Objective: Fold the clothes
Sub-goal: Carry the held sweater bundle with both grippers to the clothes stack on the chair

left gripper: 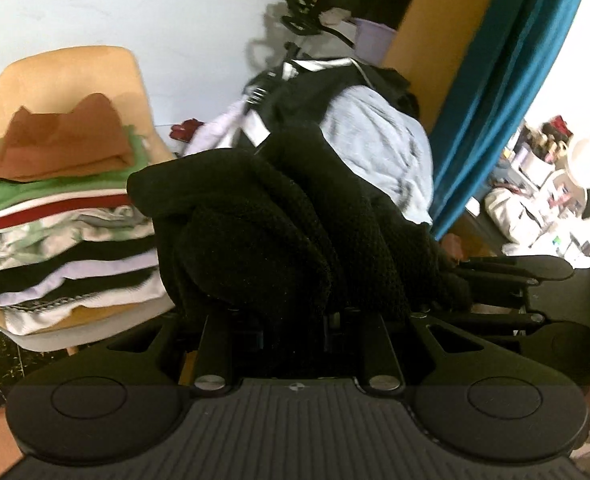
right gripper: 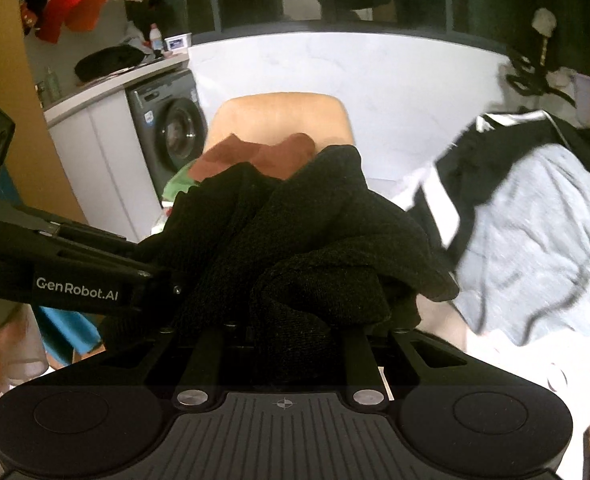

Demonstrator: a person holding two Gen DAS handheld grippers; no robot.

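Black knit garment (left gripper: 279, 224), bunched and lifted between both grippers — left gripper (left gripper: 295, 316) and right gripper (right gripper: 291, 320) — each with its jaws buried in the cloth, apparently gripping it. Beyond, a folded stack (left gripper: 67, 216) rests on a chair (left gripper: 71, 68). Step judged: transfer to the stack — next, lower squarely onto it.

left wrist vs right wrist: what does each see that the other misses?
Left wrist only: the side of the folded stack with its layers, a teal curtain.
Right wrist only: a washing machine, red clothes on hangers.
Both: the black knit garment bunched over each tool, the tan chair, the unfolded pile.
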